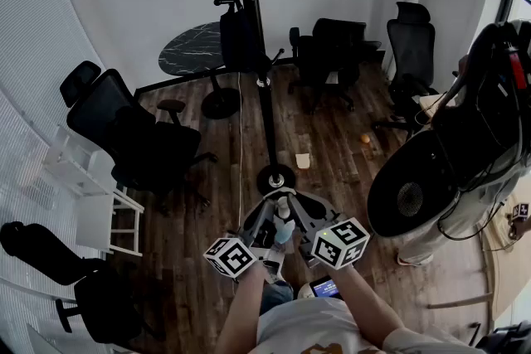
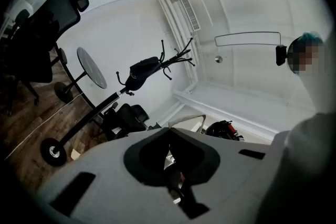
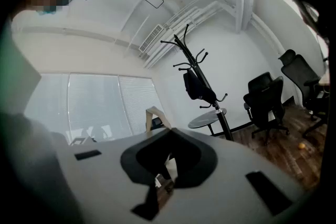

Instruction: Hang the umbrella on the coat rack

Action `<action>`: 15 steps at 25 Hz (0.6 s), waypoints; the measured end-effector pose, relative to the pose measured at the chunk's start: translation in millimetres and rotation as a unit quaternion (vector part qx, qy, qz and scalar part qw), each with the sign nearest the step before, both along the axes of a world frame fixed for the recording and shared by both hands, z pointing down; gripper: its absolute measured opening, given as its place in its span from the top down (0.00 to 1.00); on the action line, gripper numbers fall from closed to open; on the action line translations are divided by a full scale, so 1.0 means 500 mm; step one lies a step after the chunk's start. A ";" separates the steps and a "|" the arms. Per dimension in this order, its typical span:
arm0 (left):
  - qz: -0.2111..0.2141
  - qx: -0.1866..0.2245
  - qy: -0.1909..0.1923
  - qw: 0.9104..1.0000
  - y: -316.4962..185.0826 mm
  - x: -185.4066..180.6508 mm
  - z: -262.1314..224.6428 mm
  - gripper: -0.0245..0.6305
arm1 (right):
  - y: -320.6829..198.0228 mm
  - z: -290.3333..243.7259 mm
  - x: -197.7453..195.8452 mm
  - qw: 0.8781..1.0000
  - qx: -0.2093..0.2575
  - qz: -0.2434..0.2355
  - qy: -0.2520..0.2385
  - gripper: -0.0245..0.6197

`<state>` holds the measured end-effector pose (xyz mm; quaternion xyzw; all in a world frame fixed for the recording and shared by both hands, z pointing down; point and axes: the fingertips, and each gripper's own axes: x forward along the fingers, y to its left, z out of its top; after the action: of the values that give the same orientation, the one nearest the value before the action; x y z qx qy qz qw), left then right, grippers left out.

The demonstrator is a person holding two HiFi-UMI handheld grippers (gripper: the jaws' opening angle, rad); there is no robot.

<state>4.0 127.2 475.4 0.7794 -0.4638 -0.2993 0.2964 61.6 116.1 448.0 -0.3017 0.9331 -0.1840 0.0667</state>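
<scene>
The black coat rack (image 1: 264,87) stands mid-room on its round base (image 1: 275,178). A dark folded bundle, apparently the umbrella (image 1: 236,37), hangs from a hook high on the pole, also showing in the left gripper view (image 2: 142,73) and the right gripper view (image 3: 197,86). Both grippers are low, close to my body and well short of the rack. The left gripper (image 1: 267,218) and right gripper (image 1: 304,216) lean tip to tip. In each gripper view the grey jaws meet around a dark diamond gap: left gripper (image 2: 170,157), right gripper (image 3: 168,160). Neither holds anything.
Black office chairs (image 1: 133,137) (image 1: 332,54) ring the rack. A round marble table (image 1: 195,50) stands behind it. A large dark machine (image 1: 431,178) fills the right. White shelving (image 1: 83,186) stands left. A small box (image 1: 304,161) and an orange ball (image 1: 365,138) lie on the wood floor.
</scene>
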 end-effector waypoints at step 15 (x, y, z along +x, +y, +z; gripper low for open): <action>0.004 0.007 0.002 1.000 -0.020 0.032 -0.011 0.93 | -0.018 -0.003 0.043 1.000 -0.001 0.002 -0.020 0.94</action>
<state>20.0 117.0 470.0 0.7826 -0.4583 -0.3029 0.2928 83.0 107.2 446.5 -0.2997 0.9308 -0.1911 0.0855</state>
